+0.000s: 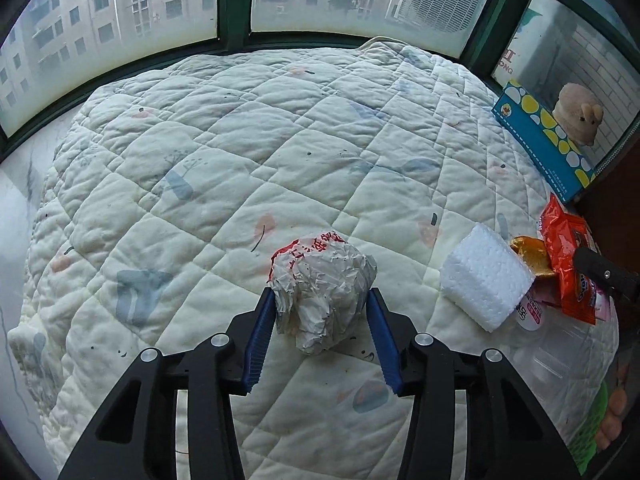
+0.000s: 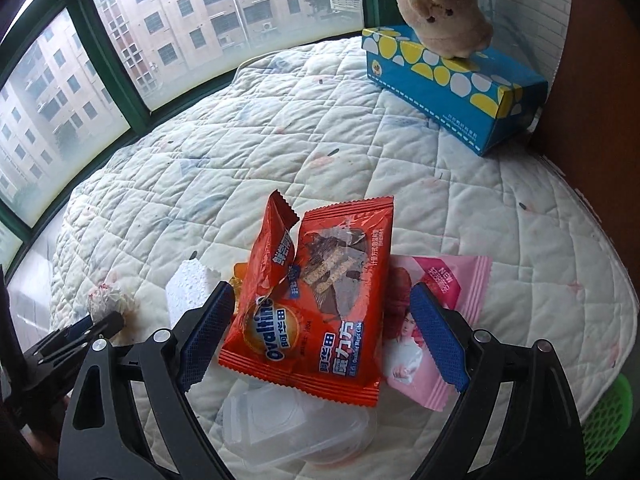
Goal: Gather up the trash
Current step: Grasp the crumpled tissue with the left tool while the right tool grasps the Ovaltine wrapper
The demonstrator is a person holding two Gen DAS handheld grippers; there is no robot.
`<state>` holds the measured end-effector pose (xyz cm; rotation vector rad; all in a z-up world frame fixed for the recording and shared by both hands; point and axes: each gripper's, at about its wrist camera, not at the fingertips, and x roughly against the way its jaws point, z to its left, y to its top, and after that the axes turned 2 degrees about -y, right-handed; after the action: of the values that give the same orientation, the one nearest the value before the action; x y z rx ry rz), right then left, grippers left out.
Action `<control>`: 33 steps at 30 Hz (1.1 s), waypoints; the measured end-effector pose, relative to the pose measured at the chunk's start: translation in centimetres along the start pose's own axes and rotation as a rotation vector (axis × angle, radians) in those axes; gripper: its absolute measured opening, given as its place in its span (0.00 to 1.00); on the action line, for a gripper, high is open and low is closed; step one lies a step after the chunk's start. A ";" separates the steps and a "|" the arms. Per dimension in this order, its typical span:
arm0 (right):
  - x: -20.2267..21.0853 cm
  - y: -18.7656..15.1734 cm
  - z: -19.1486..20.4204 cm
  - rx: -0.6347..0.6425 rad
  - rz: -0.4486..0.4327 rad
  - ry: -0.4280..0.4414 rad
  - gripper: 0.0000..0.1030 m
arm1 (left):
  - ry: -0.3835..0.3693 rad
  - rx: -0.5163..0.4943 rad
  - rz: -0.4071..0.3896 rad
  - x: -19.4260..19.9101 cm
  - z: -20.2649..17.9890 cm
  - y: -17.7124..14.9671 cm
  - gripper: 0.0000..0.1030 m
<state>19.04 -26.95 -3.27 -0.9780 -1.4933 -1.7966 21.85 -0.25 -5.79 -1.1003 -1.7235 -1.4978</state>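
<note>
Between our left gripper (image 1: 322, 304) jaws we are bracketing a crumpled paper wad (image 1: 322, 290); both blue ribbed pads are sitting against its flanks, but we cannot tell whether they are gripping or merely touching. Our right gripper (image 2: 322, 312) is standing wide, its jaws straddling an orange Ovaltine wrapper (image 2: 320, 312) without contact.

We are judging these risks:
- The wad is light, creased and springy, so it could be squirting forward out of the pads if we are closing off-centre.
- The wrapper is glossy foil film lying loose over a clear plastic tub (image 2: 296, 426) and a pink sachet (image 2: 444, 300); closing now could be pinching neighbours too, or sliding off the slick film.
- The quilt (image 1: 240, 152) is soft and puckered, so low fingertips could be snagging the fabric.

Beside the wrapper pile we are noting a white foam block (image 1: 486, 276), rigid and pebbled. Farther out, a blue tissue box (image 2: 456, 76) is carrying a plush toy (image 2: 444, 20). Neither looks like trash.
</note>
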 end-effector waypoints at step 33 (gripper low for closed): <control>8.9 -5.7 0.2 0.021 -0.154 0.062 0.61 | -0.136 0.019 -0.075 5.6 -2.3 -3.1 0.41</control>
<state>9.48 -25.55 1.09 -0.8086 -1.5822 -1.8967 16.24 -1.46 -2.08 -1.1627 -1.8871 -1.4779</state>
